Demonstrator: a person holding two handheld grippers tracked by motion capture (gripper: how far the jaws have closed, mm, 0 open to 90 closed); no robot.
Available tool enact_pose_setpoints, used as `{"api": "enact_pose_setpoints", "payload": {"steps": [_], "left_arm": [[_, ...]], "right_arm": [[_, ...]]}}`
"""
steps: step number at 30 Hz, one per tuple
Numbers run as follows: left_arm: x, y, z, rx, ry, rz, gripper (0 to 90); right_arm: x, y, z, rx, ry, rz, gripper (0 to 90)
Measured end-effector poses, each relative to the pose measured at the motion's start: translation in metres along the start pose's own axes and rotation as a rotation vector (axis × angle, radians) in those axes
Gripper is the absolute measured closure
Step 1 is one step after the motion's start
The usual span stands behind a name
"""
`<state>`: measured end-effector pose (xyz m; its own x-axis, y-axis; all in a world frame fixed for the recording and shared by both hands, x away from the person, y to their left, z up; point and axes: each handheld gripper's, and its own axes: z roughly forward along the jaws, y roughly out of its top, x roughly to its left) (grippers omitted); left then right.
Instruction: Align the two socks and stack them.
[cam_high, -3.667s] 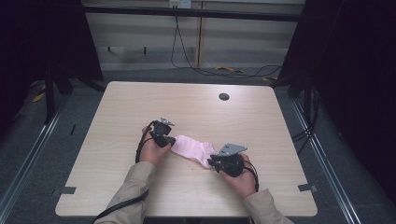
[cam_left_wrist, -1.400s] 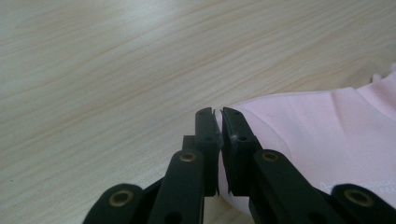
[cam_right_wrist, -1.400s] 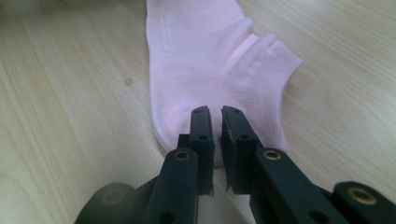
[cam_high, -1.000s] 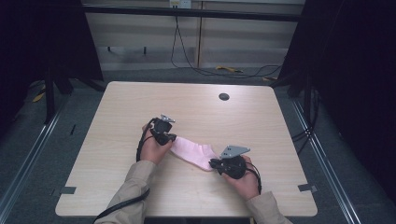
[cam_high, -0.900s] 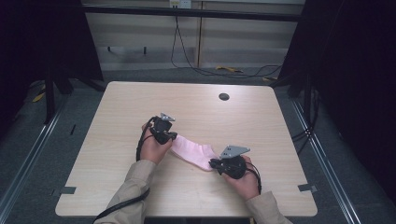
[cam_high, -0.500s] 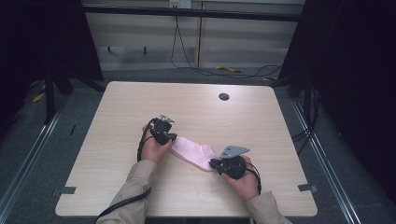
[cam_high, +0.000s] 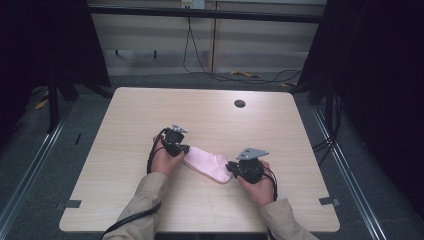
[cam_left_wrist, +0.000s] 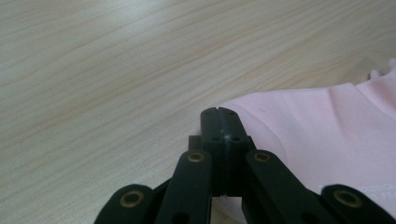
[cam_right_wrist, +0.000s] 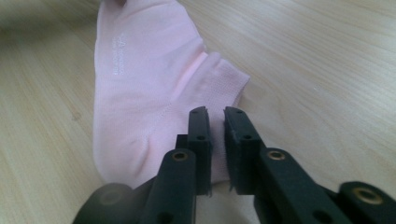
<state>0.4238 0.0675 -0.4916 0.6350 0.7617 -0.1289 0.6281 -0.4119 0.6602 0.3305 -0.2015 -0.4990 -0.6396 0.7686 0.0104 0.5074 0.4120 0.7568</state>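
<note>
High view: pink sock lies flat near the table's front edge, a gripper at each end. Left gripper view: left gripper pinched together on the sock's edge. Right gripper view: right gripper slightly apart over the sock.

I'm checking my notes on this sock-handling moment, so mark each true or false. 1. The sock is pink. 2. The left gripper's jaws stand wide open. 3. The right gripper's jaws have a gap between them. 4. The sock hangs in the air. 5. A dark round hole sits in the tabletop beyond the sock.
1. True: the sock is pink.
2. False: the left gripper has its jaws pressed together at the sock's edge.
3. True: the right gripper shows a narrow gap.
4. False: it lies flat on the table.
5. True: the hole is there.
</note>
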Motion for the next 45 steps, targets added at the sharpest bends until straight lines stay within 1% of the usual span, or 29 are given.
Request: {"api": "enact_pose_setpoints", "payload": {"steps": [1,2,5,6,7,8,10,11,12,13,14,16,18,20,22,23,24,25,26,27,28,29,30,31,34,36,39,42,45], "left_arm": [[0.000,0.000,0.000,-0.001,0.003,-0.001,90.0],[0.000,-0.001,-0.001,0.003,0.003,0.002,90.0],[0.000,-0.001,-0.002,-0.001,0.008,0.002,90.0],[0.000,-0.002,-0.002,-0.004,0.007,0.000,90.0],[0.000,-0.002,-0.002,-0.011,0.006,-0.003,90.0],[0.000,-0.002,-0.002,-0.007,0.008,0.001,90.0],[0.000,-0.003,-0.002,-0.012,0.006,-0.002,90.0],[0.000,-0.003,-0.003,-0.013,0.009,0.003,90.0],[0.000,-0.003,-0.003,-0.019,0.011,0.000,90.0],[0.001,-0.003,-0.004,-0.018,0.013,0.001,90.0],[0.002,-0.003,-0.005,-0.024,0.016,0.000,90.0],[0.005,-0.003,-0.007,-0.046,0.014,-0.010,80.9],[0.006,-0.002,-0.012,-0.056,0.024,-0.009,75.3],[0.008,-0.003,-0.016,-0.064,0.010,-0.019,73.8],[0.010,-0.005,-0.020,-0.070,0.012,-0.029,70.0],[0.010,-0.005,-0.022,-0.068,0.003,-0.038,70.0],[0.011,-0.007,-0.023,-0.069,-0.006,-0.043,68.9],[0.011,-0.008,-0.023,-0.073,-0.012,-0.052,67.2],[0.011,-0.009,-0.023,-0.067,-0.020,-0.046,65.6],[0.010,-0.010,-0.022,-0.068,-0.027,-0.049,62.8],[0.008,-0.011,-0.020,-0.068,-0.035,-0.053,61.5],[0.007,-0.011,-0.019,-0.061,-0.039,-0.052,62.0],[0.006,-0.012,-0.017,-0.060,-0.038,-0.047,61.6],[0.005,-0.012,-0.015,-0.052,-0.035,-0.044,61.1],[0.004,-0.014,-0.009,-0.036,-0.020,-0.052,61.2],[0.003,-0.016,-0.007,-0.033,-0.025,-0.058,60.6],[0.001,-0.016,-0.005,-0.019,-0.017,-0.035,60.4],[-0.002,-0.016,-0.005,-0.014,-0.003,-0.021,61.3],[-0.004,-0.015,-0.005,-0.003,-0.002,-0.021,64.0]], "right_arm": [[0.001,0.001,-0.002,0.005,-0.009,-0.008,85.0],[0.002,0.002,-0.005,-0.006,-0.018,-0.015,85.6],[0.003,0.005,-0.013,-0.021,-0.002,-0.004,86.1],[0.004,0.005,-0.016,-0.020,-0.008,-0.005,86.1],[0.005,0.004,-0.017,-0.018,-0.004,-0.003,86.1],[0.006,0.003,-0.017,-0.009,-0.001,-0.003,86.1],[0.006,-0.001,-0.015,0.015,-0.007,0.000,86.0],[0.006,-0.003,-0.014,0.030,-0.006,0.006,86.0],[0.005,-0.005,-0.013,0.032,-0.017,0.010,85.9],[0.005,-0.005,-0.013,0.026,-0.010,0.019,85.9],[0.004,-0.005,-0.014,0.028,-0.008,0.018,85.6],[0.005,-0.005,-0.015,0.031,-0.012,0.011,83.5],[0.006,-0.005,-0.017,0.023,-0.027,0.002,79.2],[0.007,-0.005,-0.020,0.003,-0.049,-0.002,74.3],[0.009,-0.004,-0.024,-0.016,-0.066,-0.016,73.3],[0.010,-0.003,-0.025,-0.025,-0.072,-0.025,72.9],[0.011,-0.003,-0.027,-0.033,-0.069,-0.026,73.3],[0.013,-0.003,-0.027,-0.040,-0.050,-0.034,76.3],[0.014,-0.002,-0.027,-0.038,-0.033,-0.045,78.2],[0.018,-0.002,-0.026,-0.032,-0.013,-0.060,81.2],[0.020,-0.003,-0.024,-0.024,0.012,-0.059,83.1],[0.023,-0.004,-0.022,-0.012,0.028,-0.069,85.6],[0.024,-0.005,-0.019,0.002,0.034,-0.082,86.5],[0.025,-0.006,-0.018,0.012,0.040,-0.084,86.7],[0.025,-0.010,-0.014,0.038,0.044,-0.080,86.8],[0.023,-0.011,-0.013,0.031,0.052,-0.076,86.9],[0.023,-0.011,-0.013,0.033,0.054,-0.073,86.9],[0.022,-0.011,-0.012,0.032,0.055,-0.066,86.8],[0.022,-0.012,-0.013,0.029,0.057,-0.060,86.8]]}}
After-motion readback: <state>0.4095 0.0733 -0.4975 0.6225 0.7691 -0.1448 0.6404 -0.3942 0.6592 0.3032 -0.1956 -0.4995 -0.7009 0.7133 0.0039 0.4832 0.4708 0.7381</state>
